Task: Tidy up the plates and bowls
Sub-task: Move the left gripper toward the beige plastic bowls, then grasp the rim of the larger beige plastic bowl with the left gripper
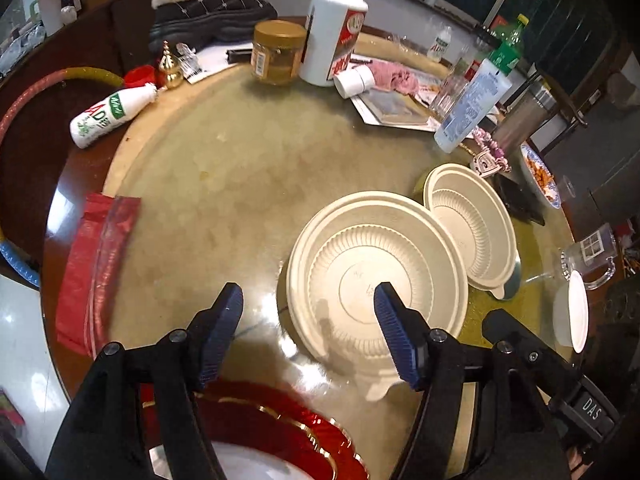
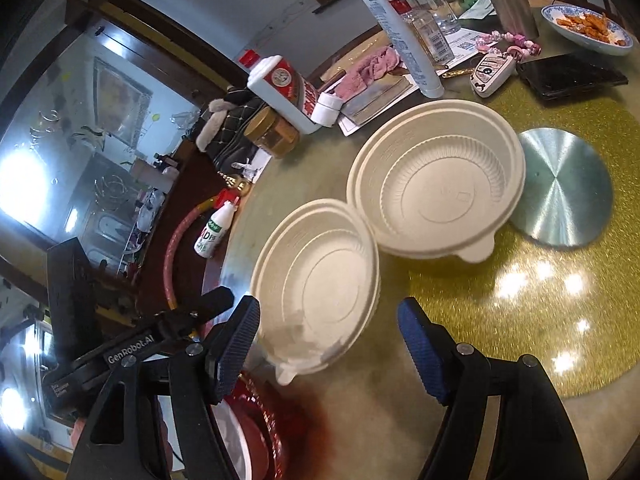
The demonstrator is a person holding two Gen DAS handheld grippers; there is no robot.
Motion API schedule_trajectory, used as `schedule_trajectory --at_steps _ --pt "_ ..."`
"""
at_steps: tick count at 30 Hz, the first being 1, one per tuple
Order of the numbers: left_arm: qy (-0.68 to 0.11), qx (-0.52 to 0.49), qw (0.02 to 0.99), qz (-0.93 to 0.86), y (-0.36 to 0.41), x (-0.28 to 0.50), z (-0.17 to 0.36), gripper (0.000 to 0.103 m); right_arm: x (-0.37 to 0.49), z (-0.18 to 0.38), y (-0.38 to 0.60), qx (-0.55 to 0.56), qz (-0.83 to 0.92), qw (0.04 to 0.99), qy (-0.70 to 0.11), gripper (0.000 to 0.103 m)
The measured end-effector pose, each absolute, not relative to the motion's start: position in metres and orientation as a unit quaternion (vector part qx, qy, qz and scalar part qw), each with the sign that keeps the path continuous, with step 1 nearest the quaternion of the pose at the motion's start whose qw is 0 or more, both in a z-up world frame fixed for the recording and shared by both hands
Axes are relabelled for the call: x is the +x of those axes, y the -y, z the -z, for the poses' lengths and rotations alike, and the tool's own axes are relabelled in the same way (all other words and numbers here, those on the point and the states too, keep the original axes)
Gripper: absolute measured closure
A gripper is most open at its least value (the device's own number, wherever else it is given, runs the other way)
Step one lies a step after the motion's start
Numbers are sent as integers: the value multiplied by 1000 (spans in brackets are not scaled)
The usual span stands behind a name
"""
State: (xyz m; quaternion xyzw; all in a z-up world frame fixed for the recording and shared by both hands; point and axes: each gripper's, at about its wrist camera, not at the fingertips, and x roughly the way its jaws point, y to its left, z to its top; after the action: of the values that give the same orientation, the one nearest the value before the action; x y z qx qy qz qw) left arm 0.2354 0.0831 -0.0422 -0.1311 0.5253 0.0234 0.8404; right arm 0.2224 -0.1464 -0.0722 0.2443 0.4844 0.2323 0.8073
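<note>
- Your round table [image 1: 240,184] carries two cream bowls [image 1: 376,276] [image 1: 472,224] side by side.
- A red plate [image 1: 280,420] sits at its near edge.
- Bottles [image 1: 336,28] and a jar [image 1: 278,52] stand farther back.

A home dining room: a round glass-topped surface [image 1: 240,184] cluttered at twelve o'clock with a liquor bottle [image 1: 334,32], jar [image 1: 278,52] and padded coat [image 1: 212,8]; a snack dish [image 2: 588,28] at one o'clock.

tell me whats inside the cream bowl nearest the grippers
Nothing loose shows inside the nearest cream bowl: only its ribbed wall and flat bottom. In the left wrist view, a finger covers part of the bottom.
</note>
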Motion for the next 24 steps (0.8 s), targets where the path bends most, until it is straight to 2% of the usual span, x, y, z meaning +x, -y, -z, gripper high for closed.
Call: schedule_trajectory --at_steps 8,15,20,24 --pt "-544 -136 827 -34 -79 258 62 36 237 87 144 238 -231 802 -497 31" --pt "-561 -136 816 -30 -72 265 79 36 241 101 138 225 -229 795 -514 42" --pt "-567 -127 813 -24 -67 267 84 36 243 108 136 223 -225 792 -521 43" --pt "-574 -118 810 -23 -65 269 89 36 244 111 136 220 -223 791 -525 54"
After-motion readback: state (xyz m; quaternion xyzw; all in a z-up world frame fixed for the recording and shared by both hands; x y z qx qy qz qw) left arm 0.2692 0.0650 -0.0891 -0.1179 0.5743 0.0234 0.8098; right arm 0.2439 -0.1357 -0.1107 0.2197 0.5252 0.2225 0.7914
